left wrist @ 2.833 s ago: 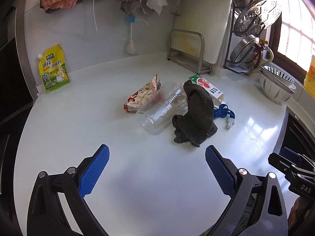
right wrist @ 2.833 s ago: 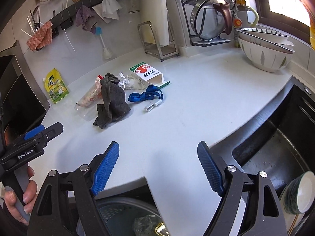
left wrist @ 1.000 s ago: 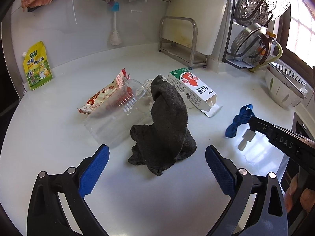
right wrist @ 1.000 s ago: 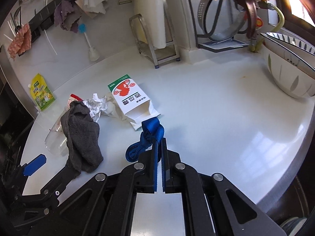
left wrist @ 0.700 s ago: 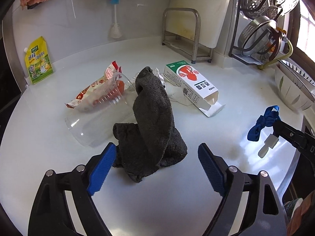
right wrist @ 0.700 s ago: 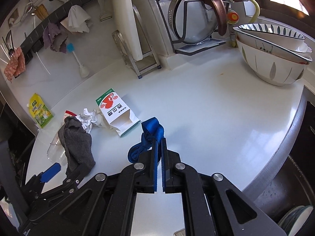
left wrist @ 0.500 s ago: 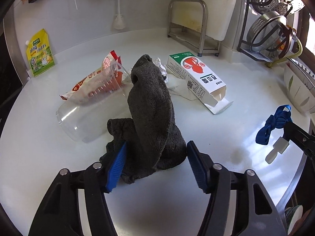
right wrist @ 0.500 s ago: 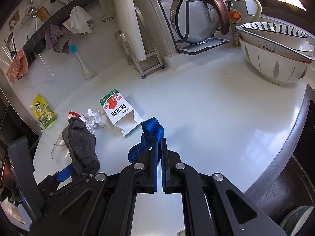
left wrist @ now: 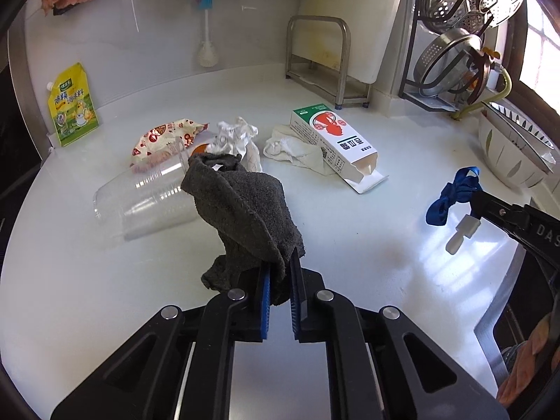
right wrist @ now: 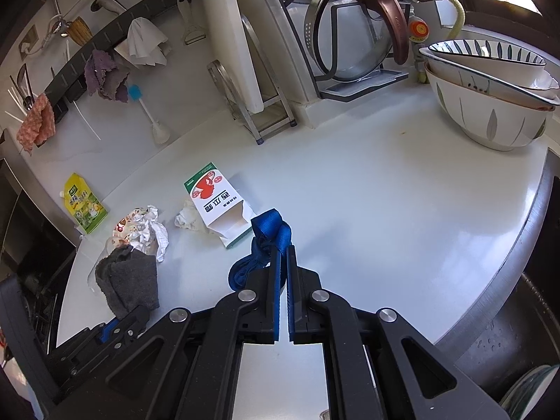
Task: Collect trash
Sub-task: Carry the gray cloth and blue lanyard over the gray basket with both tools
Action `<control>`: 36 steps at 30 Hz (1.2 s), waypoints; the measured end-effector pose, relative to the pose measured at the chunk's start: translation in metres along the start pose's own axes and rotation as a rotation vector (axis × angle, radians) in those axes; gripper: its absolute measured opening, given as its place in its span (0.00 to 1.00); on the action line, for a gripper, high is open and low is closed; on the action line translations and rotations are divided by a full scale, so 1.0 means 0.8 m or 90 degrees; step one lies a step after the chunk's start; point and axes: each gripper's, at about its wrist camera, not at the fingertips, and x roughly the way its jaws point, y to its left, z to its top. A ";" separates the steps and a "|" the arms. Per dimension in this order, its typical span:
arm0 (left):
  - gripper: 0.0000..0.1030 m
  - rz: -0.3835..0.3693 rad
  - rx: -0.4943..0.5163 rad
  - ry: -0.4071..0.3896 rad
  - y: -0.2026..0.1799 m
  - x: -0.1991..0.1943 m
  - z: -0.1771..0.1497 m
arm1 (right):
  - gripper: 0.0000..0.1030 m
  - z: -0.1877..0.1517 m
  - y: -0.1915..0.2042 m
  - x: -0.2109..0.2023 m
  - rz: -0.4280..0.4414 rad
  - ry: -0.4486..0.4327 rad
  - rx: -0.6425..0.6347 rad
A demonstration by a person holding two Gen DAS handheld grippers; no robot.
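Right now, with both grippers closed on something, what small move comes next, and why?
Probably lift the left gripper straight up. It is shut on the grey cloth, whose far end lies on the clear plastic cup; rising should free it without dragging the cup. The right gripper already holds the blue strap off the counter.

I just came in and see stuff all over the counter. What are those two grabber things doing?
A person is picking up trash with a grabber in each hand. The left gripper has just closed on the dark grey cloth. The right gripper is shut on a blue strap. On the white counter lie a clear plastic cup, a snack wrapper, crumpled paper and an opened carton.
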 end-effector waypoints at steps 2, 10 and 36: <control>0.09 -0.002 0.008 -0.011 0.003 -0.018 -0.003 | 0.03 -0.003 0.002 -0.006 0.002 -0.005 -0.002; 0.09 -0.025 0.042 -0.040 0.026 -0.093 -0.030 | 0.03 -0.043 0.007 -0.048 0.001 -0.017 -0.023; 0.09 -0.062 0.083 -0.032 0.096 -0.184 -0.200 | 0.03 -0.282 0.099 -0.208 -0.012 0.002 -0.051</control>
